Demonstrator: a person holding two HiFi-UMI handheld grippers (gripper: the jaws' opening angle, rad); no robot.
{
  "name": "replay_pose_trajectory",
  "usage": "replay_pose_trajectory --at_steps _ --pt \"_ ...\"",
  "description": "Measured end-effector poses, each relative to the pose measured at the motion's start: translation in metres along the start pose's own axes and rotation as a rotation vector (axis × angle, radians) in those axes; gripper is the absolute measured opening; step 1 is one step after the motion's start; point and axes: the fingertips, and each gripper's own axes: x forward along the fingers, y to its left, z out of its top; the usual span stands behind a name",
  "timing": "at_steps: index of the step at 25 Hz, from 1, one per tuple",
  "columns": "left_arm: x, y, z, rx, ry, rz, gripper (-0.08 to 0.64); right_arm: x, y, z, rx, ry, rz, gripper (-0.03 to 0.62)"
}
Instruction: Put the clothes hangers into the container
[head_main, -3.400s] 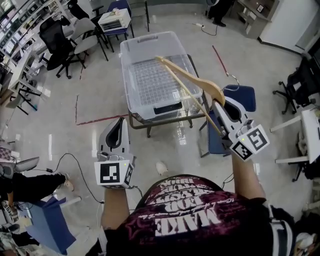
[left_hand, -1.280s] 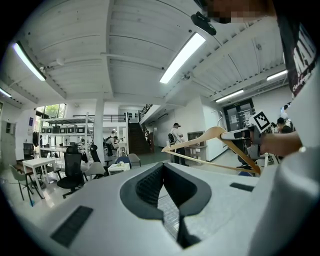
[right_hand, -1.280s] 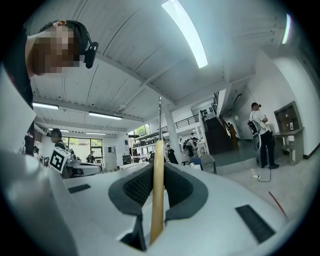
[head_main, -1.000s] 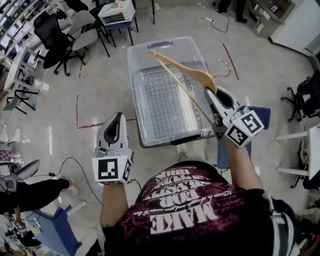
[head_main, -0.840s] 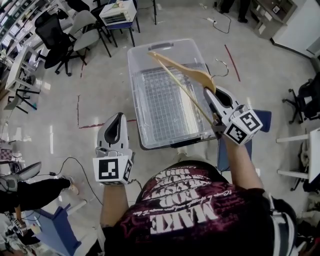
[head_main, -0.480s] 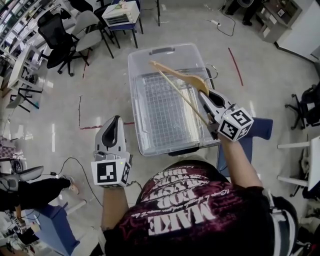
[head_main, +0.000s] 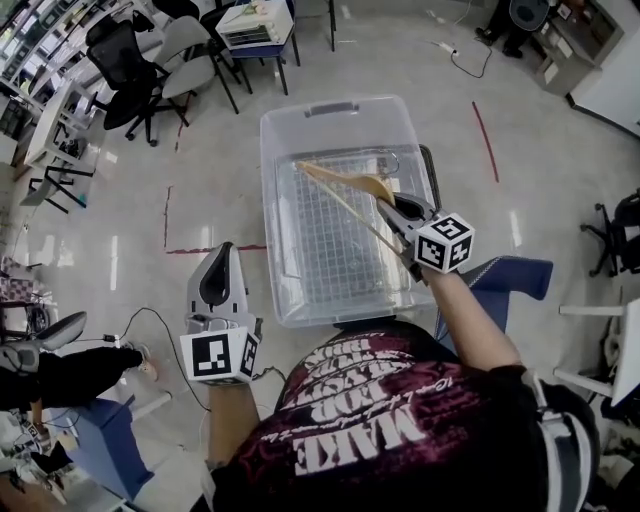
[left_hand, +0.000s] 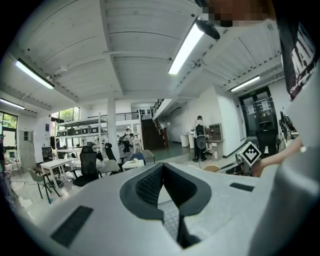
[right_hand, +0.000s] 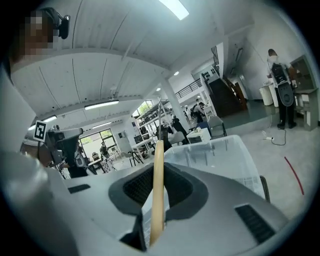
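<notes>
holding my left gripper (head_main: 222, 256) just left of the clear container (head_main: 272, 140), jaws together with nothing between them; further right, the wooden hanger (head_main: 340, 178) sits tilted over the container's open top, pinched in my right gripper (head_main: 398, 208)

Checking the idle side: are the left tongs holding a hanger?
No, the left tongs are shut on nothing; the wooden hanger is in the right tongs.

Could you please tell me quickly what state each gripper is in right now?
Left gripper: closed, holding nothing.
Right gripper: closed on the wooden hanger.
</notes>
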Motion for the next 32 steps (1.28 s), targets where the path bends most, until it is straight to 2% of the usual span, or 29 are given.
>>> replay_pose_trajectory --at_steps 10,17,21,25,28,30,31,32 --pt "0.01 0.0 -0.006 -0.001 0.035 0.034 0.006 0.045 -0.029 -0.096 0.094 0.22 0.037 0.063" --pt "0.008 -0.004 -0.017 -0.015 0.069 0.041 0.006 0.066 -0.054 -0.17 0.259 0.358 0.037 0.063" --pt "0.003 -0.007 -0.019 -0.018 0.085 0.032 0.006 0.073 -0.058 -0.21 0.309 0.447 0.027 0.063" --pt "0.0 -0.011 -0.017 -0.005 0.094 0.021 0.006 0.08 -0.059 -0.234 0.33 0.469 0.04 0.064" --pt "-0.001 -0.012 -0.016 0.005 0.099 0.012 0.006 0.085 -0.077 -0.239 0.362 0.459 -0.008 0.071" --pt "-0.004 -0.013 -0.018 0.01 0.107 0.005 0.006 0.084 -0.09 -0.249 0.344 0.495 -0.064 0.09" --pt "-0.006 -0.014 -0.019 0.012 0.109 -0.001 0.006 0.081 -0.095 -0.255 0.291 0.532 -0.097 0.102" --pt "-0.008 -0.015 -0.019 0.015 0.11 -0.008 0.006 0.079 -0.099 -0.259 0.214 0.573 -0.13 0.15"
